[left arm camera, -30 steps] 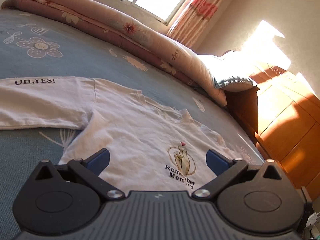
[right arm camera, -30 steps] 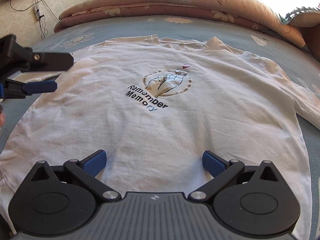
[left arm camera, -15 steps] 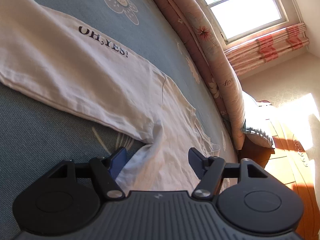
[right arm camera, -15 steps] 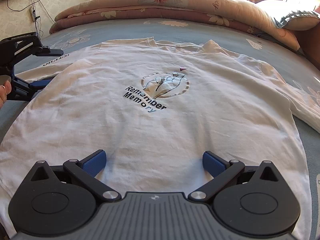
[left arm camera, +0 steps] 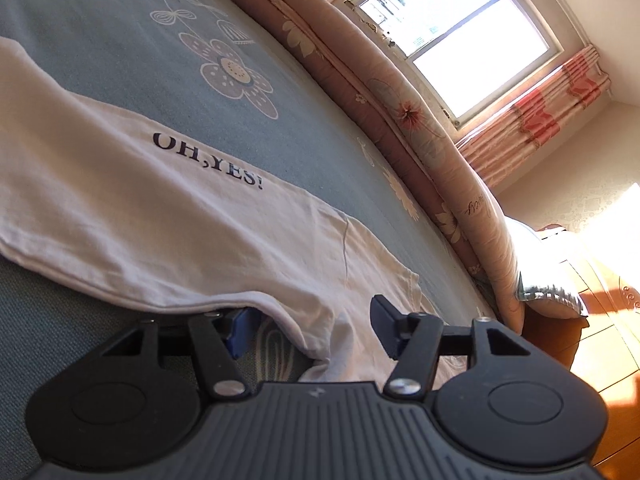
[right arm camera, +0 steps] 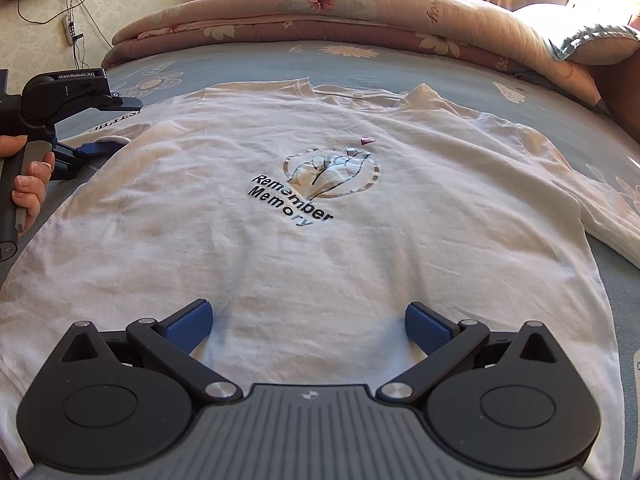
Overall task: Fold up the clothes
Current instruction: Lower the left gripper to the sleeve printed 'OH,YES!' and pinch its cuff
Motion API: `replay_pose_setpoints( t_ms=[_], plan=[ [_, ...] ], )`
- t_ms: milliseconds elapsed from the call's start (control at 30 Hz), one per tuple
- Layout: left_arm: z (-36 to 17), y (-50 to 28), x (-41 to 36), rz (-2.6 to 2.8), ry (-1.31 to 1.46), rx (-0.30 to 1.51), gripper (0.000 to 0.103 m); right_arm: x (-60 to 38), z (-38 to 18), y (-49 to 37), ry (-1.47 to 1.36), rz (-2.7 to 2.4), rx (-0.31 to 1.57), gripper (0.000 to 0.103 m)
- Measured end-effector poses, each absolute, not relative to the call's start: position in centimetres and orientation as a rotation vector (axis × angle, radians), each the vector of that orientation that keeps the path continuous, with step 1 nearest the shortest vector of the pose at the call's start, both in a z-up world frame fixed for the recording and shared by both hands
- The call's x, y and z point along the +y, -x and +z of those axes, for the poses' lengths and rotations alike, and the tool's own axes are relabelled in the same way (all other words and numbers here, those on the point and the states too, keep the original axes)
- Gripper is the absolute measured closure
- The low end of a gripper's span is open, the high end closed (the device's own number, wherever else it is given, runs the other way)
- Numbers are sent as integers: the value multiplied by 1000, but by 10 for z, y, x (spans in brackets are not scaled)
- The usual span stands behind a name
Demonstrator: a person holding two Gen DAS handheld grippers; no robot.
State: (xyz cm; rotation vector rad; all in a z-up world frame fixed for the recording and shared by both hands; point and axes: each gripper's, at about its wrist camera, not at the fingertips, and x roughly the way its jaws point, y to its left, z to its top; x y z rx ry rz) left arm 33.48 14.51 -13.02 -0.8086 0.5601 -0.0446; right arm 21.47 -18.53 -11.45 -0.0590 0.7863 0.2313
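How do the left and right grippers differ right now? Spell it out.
The left gripper is closing with the sleeve edge between its jaws; the right gripper stands wide open, gripping nothing. Left sits at the underarm, right over the shirt hem. Both have blue pads.

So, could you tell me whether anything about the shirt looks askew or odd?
Nothing is damaged or spilled. The white shirt lies flat and face up on the bed; only its collar is slightly rumpled, one side peaking up.
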Motion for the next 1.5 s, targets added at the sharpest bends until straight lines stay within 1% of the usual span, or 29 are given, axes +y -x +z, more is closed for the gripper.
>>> replay_pose_setpoints(
  t_ms=[67, 133, 167, 200, 233, 267, 500, 667, 767, 833, 867, 900, 933, 1000, 1067, 1100, 1167, 1267, 1367, 1433, 1500],
  plan=[
    [-129, -335, 142, -44, 775, 552, 43, -185, -115, -214, 59, 232, 785, 0],
    [-128, -335, 141, -36, 747, 553, 45, -185, -115, -214, 59, 232, 785, 0],
    [-127, -334, 141, -30, 734, 556, 51, -185, -115, -214, 58, 232, 785, 0],
    [-126, -335, 141, -20, 726, 561, 65, -185, -115, -214, 58, 231, 785, 0],
    [-126, -336, 143, -4, 726, 571, 73, -185, -115, -214, 58, 231, 785, 0],
    [-126, -337, 144, 13, 725, 582, 83, -185, -114, -214, 58, 231, 785, 0],
    [-117, -355, 156, 31, 673, 608, 93, -186, -115, -213, 59, 232, 781, 0],
    [-120, -361, 164, 33, 679, 637, 94, -186, -115, -213, 59, 233, 779, 0],
    [-120, -362, 167, 3, 703, 661, 93, -186, -114, -214, 60, 231, 782, 0],
    [-122, -363, 168, -64, 746, 683, 79, -186, -114, -214, 60, 233, 781, 0],
    [-122, -364, 167, -96, 759, 690, 67, -186, -114, -214, 61, 236, 781, 0],
    [-122, -362, 164, -106, 744, 689, 57, -187, -114, -213, 61, 238, 782, 0],
    [-121, -361, 162, -116, 730, 688, 55, -187, -114, -213, 61, 238, 783, 0],
    [-121, -360, 156, -132, 697, 687, 56, -187, -114, -213, 61, 239, 784, 0],
    [-118, -359, 149, -116, 638, 683, 63, -187, -114, -213, 62, 239, 783, 0],
    [-117, -359, 147, -96, 603, 684, 82, -187, -114, -213, 62, 239, 783, 0],
    [-116, -360, 144, -45, 528, 688, 98, -187, -114, -214, 61, 240, 783, 0],
    [-112, -358, 146, -31, 515, 717, 98, -187, -114, -213, 62, 240, 782, 0],
    [-108, -356, 150, -34, 530, 752, 95, -188, -114, -213, 62, 243, 781, 0],
    [-103, -352, 152, -50, 531, 784, 88, -188, -114, -212, 63, 247, 780, 0],
    [-97, -344, 152, -85, 528, 825, 74, -188, -114, -212, 64, 247, 781, 0]
  ],
)
